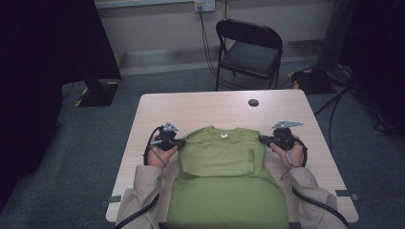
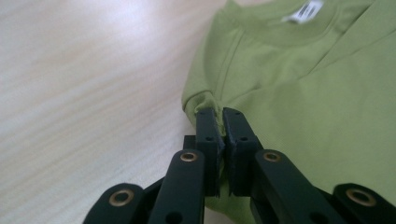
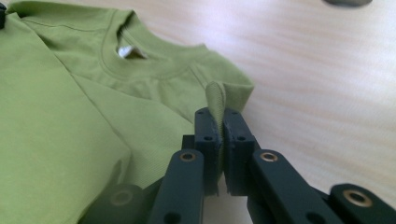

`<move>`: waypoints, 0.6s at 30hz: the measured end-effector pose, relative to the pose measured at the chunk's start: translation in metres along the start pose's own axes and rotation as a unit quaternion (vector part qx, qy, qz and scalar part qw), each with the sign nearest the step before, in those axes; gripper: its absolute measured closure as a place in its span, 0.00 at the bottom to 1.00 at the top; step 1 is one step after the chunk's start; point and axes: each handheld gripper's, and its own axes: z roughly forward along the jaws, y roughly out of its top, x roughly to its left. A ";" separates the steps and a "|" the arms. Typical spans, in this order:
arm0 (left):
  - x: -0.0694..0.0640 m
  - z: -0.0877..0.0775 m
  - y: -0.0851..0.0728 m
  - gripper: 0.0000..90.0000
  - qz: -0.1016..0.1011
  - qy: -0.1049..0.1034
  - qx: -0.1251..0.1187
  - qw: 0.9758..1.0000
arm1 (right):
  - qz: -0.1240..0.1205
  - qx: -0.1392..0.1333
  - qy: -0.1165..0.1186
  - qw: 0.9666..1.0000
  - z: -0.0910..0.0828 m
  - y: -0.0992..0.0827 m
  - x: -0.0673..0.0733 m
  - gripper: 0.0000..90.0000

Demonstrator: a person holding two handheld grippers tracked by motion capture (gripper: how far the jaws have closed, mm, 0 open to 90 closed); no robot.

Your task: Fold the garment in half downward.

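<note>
With both tongs, left (image 2: 220,114) and right (image 3: 221,114), clenched on the shoulder edges of the green T-shirt (image 1: 222,157) lying sleeves-folded on the desk (image 1: 200,107), the fold step is in hand; next likely lift evenly toward the hem.

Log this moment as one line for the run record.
left gripper: jaws shut on shirt shoulder edge | right gripper: jaws shut on shirt's other shoulder edge | shirt: sleeves folded in, on table
</note>
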 end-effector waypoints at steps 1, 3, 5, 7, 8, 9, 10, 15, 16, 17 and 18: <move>0.000 -0.002 0.002 0.96 0.000 0.000 -0.003 1.000 | -0.001 -0.003 0.004 1.000 -0.002 0.003 0.001 0.95; 0.001 -0.006 0.007 0.96 -0.002 -0.006 -0.012 1.000 | -0.003 -0.010 0.011 1.000 -0.005 0.009 0.002 0.95; 0.002 -0.010 0.012 0.96 -0.003 -0.003 -0.014 1.000 | -0.003 -0.011 0.014 1.000 -0.007 0.015 0.003 0.96; 0.005 -0.013 0.016 0.96 -0.005 -0.003 -0.018 1.000 | -0.002 -0.017 0.016 1.000 -0.010 0.020 0.001 0.96; 0.006 -0.014 0.018 0.96 -0.006 -0.002 -0.022 1.000 | -0.001 -0.019 0.016 1.000 -0.011 0.022 0.000 0.96; 0.007 -0.015 0.021 0.96 -0.006 -0.003 -0.025 1.000 | -0.001 -0.020 0.016 1.000 -0.012 0.025 -0.002 0.96; 0.009 -0.016 0.023 0.96 -0.008 -0.003 -0.031 0.999 | 0.003 -0.024 0.017 1.000 -0.013 0.027 -0.003 0.96; 0.013 -0.020 0.036 0.96 -0.005 -0.003 -0.045 0.999 | 0.004 -0.033 0.022 0.999 -0.015 0.041 -0.009 0.96; 0.014 -0.020 0.039 0.96 -0.003 -0.004 -0.049 0.999 | 0.004 -0.034 0.022 0.999 -0.016 0.044 -0.010 0.96; 0.015 -0.020 0.042 0.96 -0.003 -0.005 -0.050 0.999 | 0.004 -0.037 0.025 0.999 -0.016 0.047 -0.010 0.96; 0.017 -0.020 0.045 0.96 -0.003 -0.006 -0.051 0.999 | 0.003 -0.037 0.027 0.999 -0.016 0.051 -0.011 0.96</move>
